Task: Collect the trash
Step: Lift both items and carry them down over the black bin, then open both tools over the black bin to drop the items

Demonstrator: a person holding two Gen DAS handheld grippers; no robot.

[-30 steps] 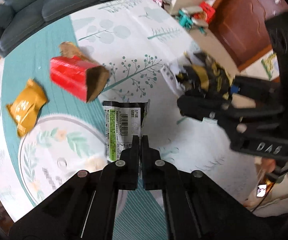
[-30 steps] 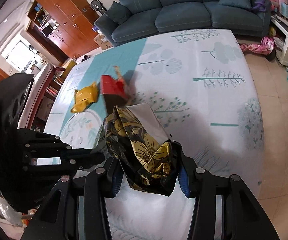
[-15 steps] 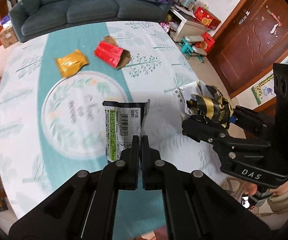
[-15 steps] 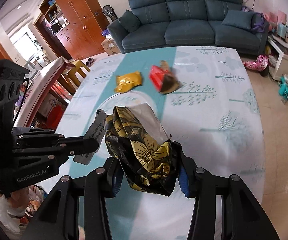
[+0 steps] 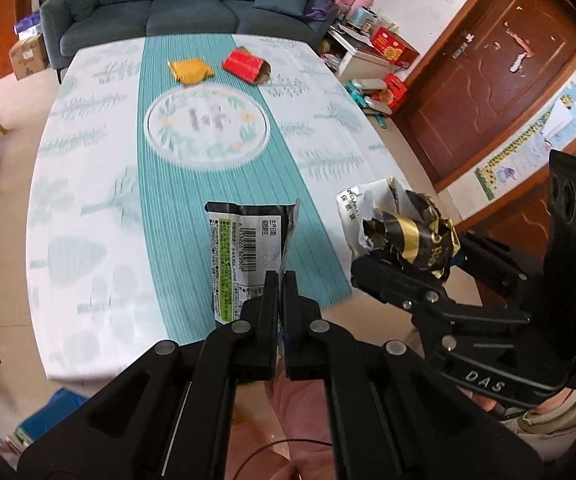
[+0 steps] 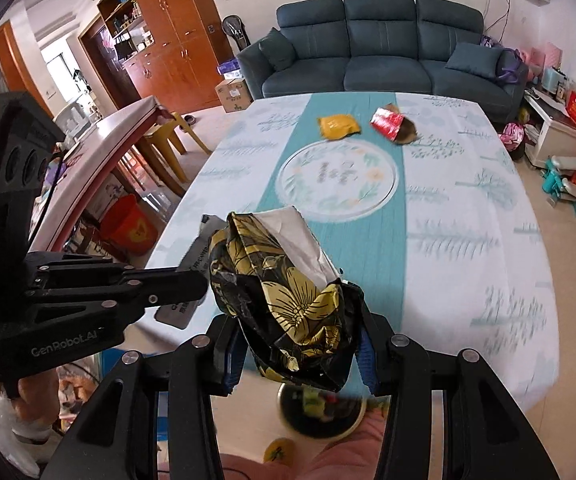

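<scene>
A: What is the biggest thing you are seeing?

B: A big oval table point(image 5: 72, 184) is wearing a smooth white cloth with pale tree prints, a ribbed teal stripe and a round flower ring in the middle. Behind it a soft dark blue sofa point(image 6: 368, 60) is sitting by the wall.

A: What are the tools doing?

B: The right black plastic gripper point(image 6: 300, 344) is squeezing a puffy, crinkly black bag with shiny gold flowers point(image 6: 288, 292). It has a white papery inside. The bag is hanging above the near edge of the table. The left black plastic gripper point(image 5: 279, 280) is pinched tight on a flat, thin black and white wrapper with a barcode point(image 5: 244, 256). That wrapper is sticking up straight, also above the near edge.

A: Is more trash lying around?

B: Yes. Far across the table a shiny red packet with a brown open end point(image 5: 246, 66) is lying flat. Just beside it a small, puffy yellow packet point(image 5: 190, 70) is resting on the teal stripe. They are sitting close together, but I cannot tell if they are touching.
</scene>
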